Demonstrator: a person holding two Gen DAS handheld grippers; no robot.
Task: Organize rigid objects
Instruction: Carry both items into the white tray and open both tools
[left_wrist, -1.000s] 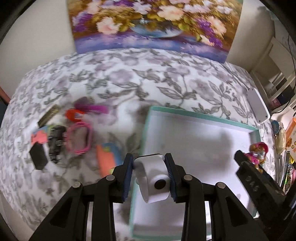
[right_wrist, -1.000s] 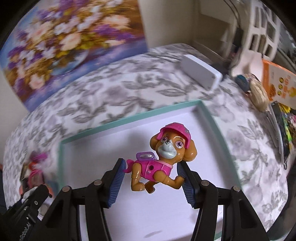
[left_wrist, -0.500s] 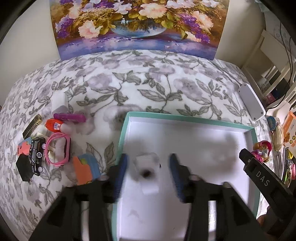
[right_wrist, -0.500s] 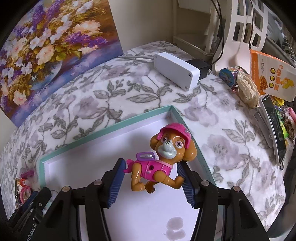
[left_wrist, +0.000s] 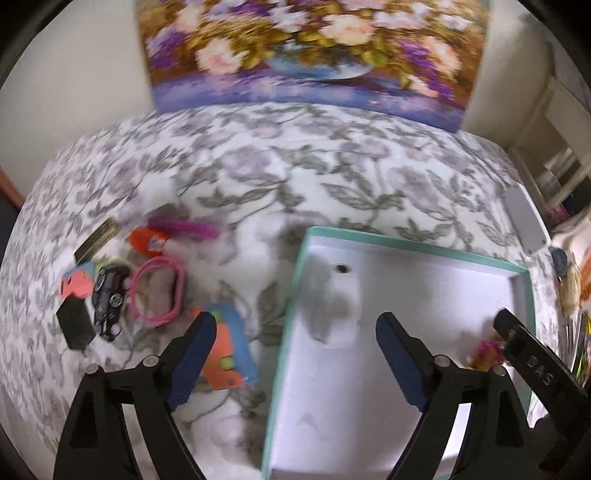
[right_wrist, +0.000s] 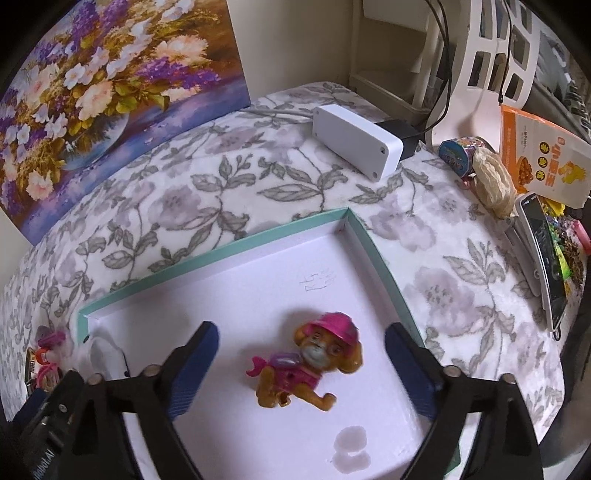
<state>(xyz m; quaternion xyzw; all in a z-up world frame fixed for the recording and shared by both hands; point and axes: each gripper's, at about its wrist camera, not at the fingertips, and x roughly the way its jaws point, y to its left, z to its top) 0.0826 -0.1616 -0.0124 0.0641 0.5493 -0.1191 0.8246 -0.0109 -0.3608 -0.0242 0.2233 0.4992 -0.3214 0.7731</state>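
Observation:
A shallow white box with a teal rim lies on the flowered cloth. My left gripper is open and empty above the box's left edge. A white part with a black dot lies in the box near its far left corner, blurred. My right gripper is open. A brown puppy figure in a pink cap lies on the box floor between its fingers, not held. It also shows in the left wrist view.
Left of the box lie small toys: a pink ring, a black car, an orange and blue piece, a black hexagon. A white case, snack bag and phone sit at the right.
Both grippers have opened. The left one let the white part go into the box and drew back. The right one let the puppy figure drop onto the box floor.

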